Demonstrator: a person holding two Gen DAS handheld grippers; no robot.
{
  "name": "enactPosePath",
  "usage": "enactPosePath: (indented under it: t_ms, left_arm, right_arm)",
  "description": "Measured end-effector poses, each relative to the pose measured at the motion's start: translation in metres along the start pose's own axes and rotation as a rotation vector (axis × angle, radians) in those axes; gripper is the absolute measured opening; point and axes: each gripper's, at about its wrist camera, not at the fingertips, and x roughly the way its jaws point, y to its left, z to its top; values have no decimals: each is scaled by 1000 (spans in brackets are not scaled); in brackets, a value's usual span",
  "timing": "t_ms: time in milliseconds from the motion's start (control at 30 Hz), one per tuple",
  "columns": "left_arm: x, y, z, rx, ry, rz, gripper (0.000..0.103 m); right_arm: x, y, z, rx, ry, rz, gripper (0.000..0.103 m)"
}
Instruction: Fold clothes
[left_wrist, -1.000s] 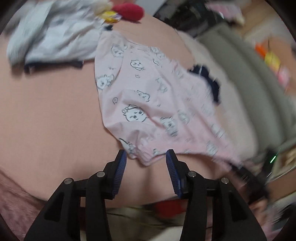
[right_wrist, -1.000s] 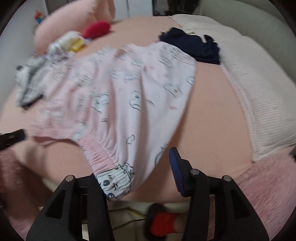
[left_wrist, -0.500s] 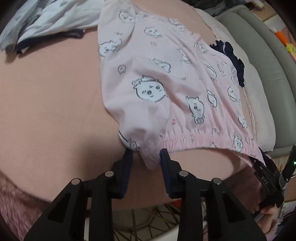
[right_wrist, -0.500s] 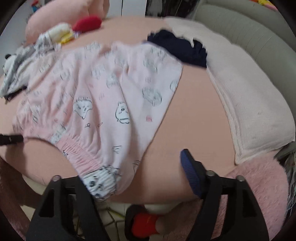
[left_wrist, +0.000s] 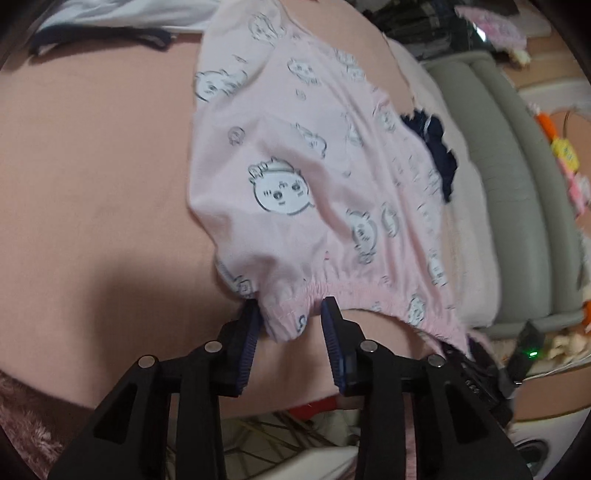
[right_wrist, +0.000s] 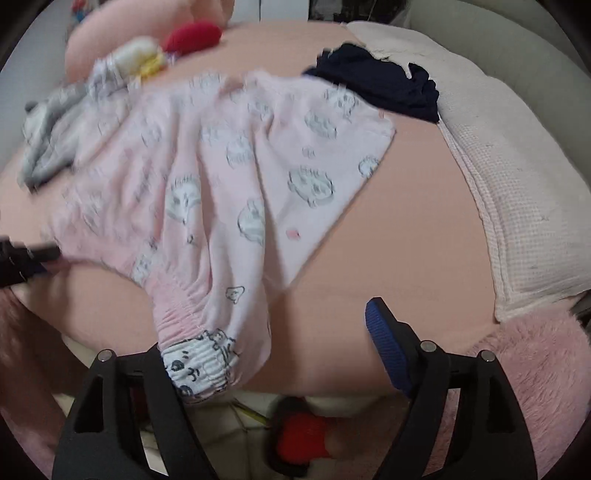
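Pink printed shorts (left_wrist: 295, 177) with cartoon faces lie spread on the peach bed sheet (left_wrist: 92, 177); they also show in the right wrist view (right_wrist: 221, 192). My left gripper (left_wrist: 291, 325) has its jaws partly apart around the left end of the elastic waistband (left_wrist: 332, 288). My right gripper (right_wrist: 273, 347) is wide open; the other waistband corner (right_wrist: 207, 350) drapes over its left finger, which is hidden by cloth. The right finger (right_wrist: 384, 336) stands clear of the fabric.
A navy garment (right_wrist: 380, 85) lies beyond the shorts by a white waffle blanket (right_wrist: 509, 177). A grey-white garment (right_wrist: 55, 129), a red plush (right_wrist: 192, 35) and a pink pillow (right_wrist: 122, 37) sit at the far left. A grey sofa (left_wrist: 517, 184) is to the right.
My left gripper's jaws have opened slightly around the waistband after nearly closing. The shorts have shifted and rumpled toward the bed edge. My right gripper stays wide open.
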Motion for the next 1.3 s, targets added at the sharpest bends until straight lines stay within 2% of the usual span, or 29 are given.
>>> enactPosePath:
  t_ms: [33,67,133,200,267,300,367,400,500,533,633,700,733,800,867,933,1000,1033,1133,1167,1200,1267,1300]
  left_arm:
    - [1,-6,-2,27,-5,22,16]
    - [1,-11,-3,50,-6,32,16]
    - [2,-18,-5,90,3,55,16]
    - [7,-16,-8,99,13,66,16]
    - [3,-5,-9,66,7,31,16]
    - [1,0,-10,45,3,11,16]
    - [-3,8,-9,9,-6,-23,16]
    - [-5,10,-10,0,-14,-31,16]
    - [-6,13,-9,-18,-36,-46,16]
    - [-6,14,-9,-21,-42,-47,16]
    - [-6,9,-9,-7,-47,-32,16]
    - [-9,7,-10,8,-51,-26,16]
    - [-11,6,-12,13,-54,-29,16]
    - [-13,3,-11,20,-74,-22,16]
    - [-14,-2,-8,16,-113,16,16]
    - [-23,3,-7,-7,-144,87,16]
    - [-30,11,-11,-35,-146,130,16]
    - [-32,12,-14,-42,-142,109,16]
    - [-40,13,-19,-66,-122,-30,14]
    - [-41,9,-20,-56,-121,-56,20]
    - [-41,4,-19,-33,-122,-69,33]
    - [-32,-4,-15,6,-111,-35,56]
    - [-25,-5,-11,6,-101,-25,56]
  right_arm:
    - [1,2,-3,-14,6,-37,79]
    - [-3,3,-2,-9,-13,-13,79]
    - [-10,5,1,-18,-71,-39,79]
    - [-11,6,5,-1,-78,57,79]
    - [-7,8,8,10,-53,159,79]
    - [-3,12,8,-10,-37,150,79]
    - [1,21,3,-81,-29,56,79]
    - [0,22,1,-90,-23,65,78]
    - [-14,-3,3,41,-49,209,78]
    - [-19,-9,4,63,-63,194,79]
    - [-28,-3,2,-4,-105,147,79]
    - [-34,5,-2,-25,-128,147,79]
    - [-28,7,-2,-42,-115,74,84]
    - [-16,12,-1,-75,-88,-71,84]
    - [-4,-8,1,32,-8,-10,82]
    - [-6,-28,0,125,7,-12,82]
    - [-10,-42,-2,155,3,-94,86]
    - [-12,-49,-4,180,11,-72,86]
    - [-15,-51,-7,180,25,-2,86]
    - [-19,-46,-6,150,7,-15,86]
    - [-23,-37,-5,101,-21,-26,86]
    - [-26,-21,-5,23,-51,-39,86]
    - [-28,-13,-5,-16,-66,-45,86]
